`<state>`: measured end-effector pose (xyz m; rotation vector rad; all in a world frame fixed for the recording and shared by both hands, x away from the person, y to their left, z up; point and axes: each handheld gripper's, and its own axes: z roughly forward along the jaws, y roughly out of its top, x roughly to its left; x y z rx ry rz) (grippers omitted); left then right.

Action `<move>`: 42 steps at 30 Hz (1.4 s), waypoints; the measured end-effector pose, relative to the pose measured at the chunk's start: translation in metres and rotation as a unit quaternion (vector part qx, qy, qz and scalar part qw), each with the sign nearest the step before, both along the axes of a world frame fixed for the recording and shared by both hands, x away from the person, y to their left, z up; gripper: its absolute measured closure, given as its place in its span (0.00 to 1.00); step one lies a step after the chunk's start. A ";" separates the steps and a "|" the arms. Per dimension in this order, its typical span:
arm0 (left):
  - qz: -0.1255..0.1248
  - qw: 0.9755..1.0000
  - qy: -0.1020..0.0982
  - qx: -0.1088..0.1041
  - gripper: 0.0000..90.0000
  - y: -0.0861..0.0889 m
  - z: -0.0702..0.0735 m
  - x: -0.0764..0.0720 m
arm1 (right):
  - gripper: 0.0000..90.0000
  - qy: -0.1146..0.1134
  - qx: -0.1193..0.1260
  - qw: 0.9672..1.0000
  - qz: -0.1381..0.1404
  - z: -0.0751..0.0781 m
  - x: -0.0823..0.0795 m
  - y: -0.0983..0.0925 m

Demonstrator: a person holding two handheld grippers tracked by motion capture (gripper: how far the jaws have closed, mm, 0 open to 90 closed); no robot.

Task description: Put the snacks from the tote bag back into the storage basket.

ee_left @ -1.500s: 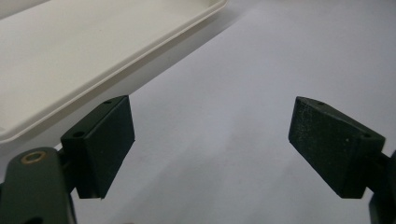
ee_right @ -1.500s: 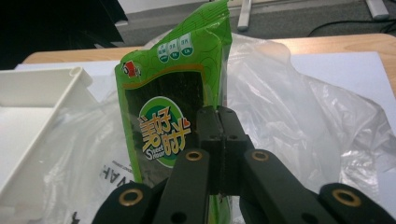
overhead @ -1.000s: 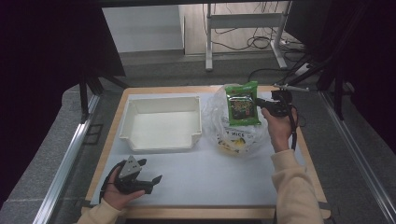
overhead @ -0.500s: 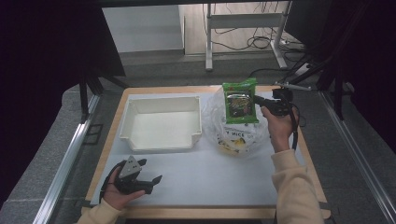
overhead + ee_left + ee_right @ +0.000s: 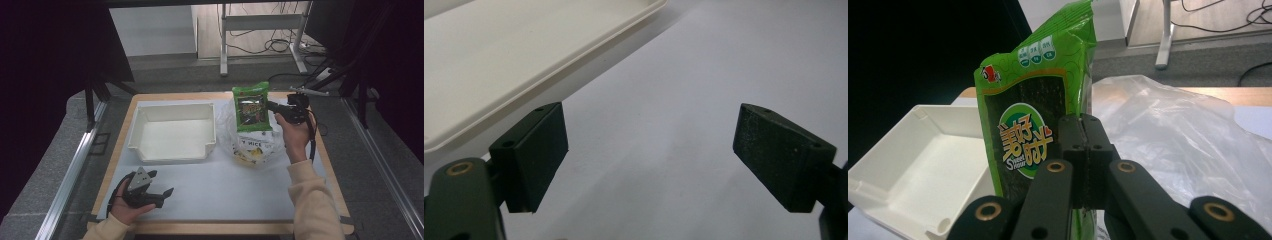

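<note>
Right gripper (image 5: 274, 106) at about 2 o'clock on the table, jaws pinched tight on the edge of a green seaweed snack packet (image 5: 251, 106), which is held upright off the mat, above a clear plastic bag (image 5: 250, 145) and just right of the white plastic tray (image 5: 172, 131). Left gripper (image 5: 162, 183) sits low at 7 o'clock in the person's left hand (image 5: 125, 210), jaws spread wide with nothing between them, over the bare white mat (image 5: 225, 190) just below the tray's near rim
</note>
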<state>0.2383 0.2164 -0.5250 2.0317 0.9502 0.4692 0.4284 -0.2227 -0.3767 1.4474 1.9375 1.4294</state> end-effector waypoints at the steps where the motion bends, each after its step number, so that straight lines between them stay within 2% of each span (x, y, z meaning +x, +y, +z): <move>1: 0.000 1.000 0.000 0.001 0.16 0.000 0.000 0.000 | 1.00 -0.001 0.001 1.000 0.001 0.001 0.000 0.001; 10: 0.000 1.000 0.000 0.000 0.16 0.000 0.000 0.000 | 1.00 -0.007 0.008 1.000 0.014 0.003 0.000 0.014; 19: 0.000 1.000 0.000 0.000 0.16 0.000 0.000 0.000 | 1.00 -0.004 0.015 1.000 0.027 0.001 0.003 0.025; 30: -0.001 1.000 0.000 0.000 0.16 0.001 0.000 0.000 | 1.00 0.005 0.021 0.998 0.050 -0.006 0.009 0.048; 42: -0.001 1.000 0.001 0.000 0.16 0.001 0.000 0.000 | 1.00 0.007 0.025 0.997 0.070 -0.008 0.010 0.066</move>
